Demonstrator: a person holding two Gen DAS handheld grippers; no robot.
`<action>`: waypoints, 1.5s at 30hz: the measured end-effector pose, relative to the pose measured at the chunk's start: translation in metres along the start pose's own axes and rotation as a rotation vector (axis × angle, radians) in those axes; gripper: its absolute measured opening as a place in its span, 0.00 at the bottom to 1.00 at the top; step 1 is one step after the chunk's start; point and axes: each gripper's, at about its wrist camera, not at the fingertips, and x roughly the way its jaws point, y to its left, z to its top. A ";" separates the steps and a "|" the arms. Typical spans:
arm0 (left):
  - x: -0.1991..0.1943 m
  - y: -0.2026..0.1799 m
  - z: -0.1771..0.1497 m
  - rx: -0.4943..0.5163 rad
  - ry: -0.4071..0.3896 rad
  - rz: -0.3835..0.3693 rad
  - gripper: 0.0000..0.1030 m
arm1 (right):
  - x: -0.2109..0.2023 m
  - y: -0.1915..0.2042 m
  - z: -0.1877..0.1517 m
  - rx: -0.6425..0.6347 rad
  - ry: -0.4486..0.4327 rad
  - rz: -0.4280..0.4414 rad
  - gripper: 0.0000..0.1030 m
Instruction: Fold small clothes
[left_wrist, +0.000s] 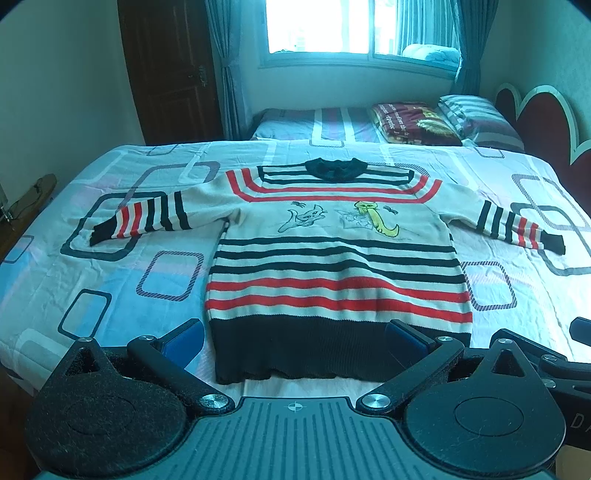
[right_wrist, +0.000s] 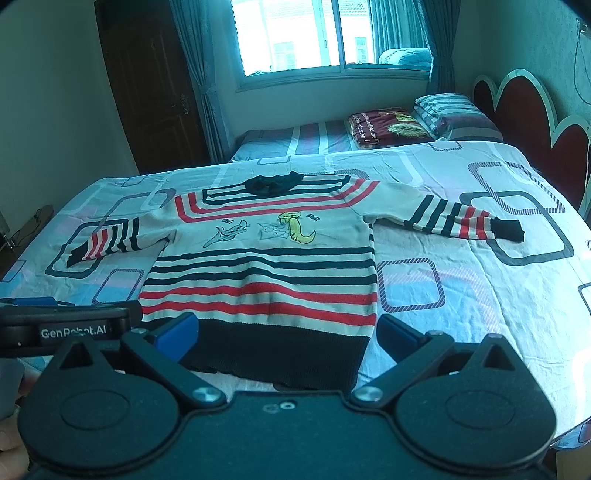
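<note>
A small striped sweater (left_wrist: 332, 258) lies flat, front up, on the bed, sleeves spread to both sides, black hem nearest me. It is white with black and red stripes and two cartoon cats on the chest. It also shows in the right wrist view (right_wrist: 266, 266). My left gripper (left_wrist: 295, 341) is open and empty, its blue pads either side of the hem, just short of it. My right gripper (right_wrist: 286, 338) is open and empty over the hem's right part. The left gripper's body (right_wrist: 62, 328) shows at the left of the right wrist view.
The bed (left_wrist: 110, 258) has a pale sheet with rectangle patterns. A second bed behind holds a folded dark red blanket (left_wrist: 413, 122) and striped pillows (left_wrist: 476, 114). A red headboard (left_wrist: 535, 122) is at right, a window (left_wrist: 321, 29) and a dark door (left_wrist: 173, 70) behind.
</note>
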 end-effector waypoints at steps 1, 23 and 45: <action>0.000 -0.001 0.000 0.001 -0.001 0.000 1.00 | 0.001 0.000 0.000 0.000 0.001 -0.002 0.99; 0.012 0.003 0.007 0.007 0.009 -0.004 1.00 | 0.011 0.008 0.007 0.011 -0.010 -0.040 0.99; 0.037 0.008 0.019 0.034 0.035 -0.023 1.00 | 0.034 0.023 0.015 0.032 0.000 -0.087 0.99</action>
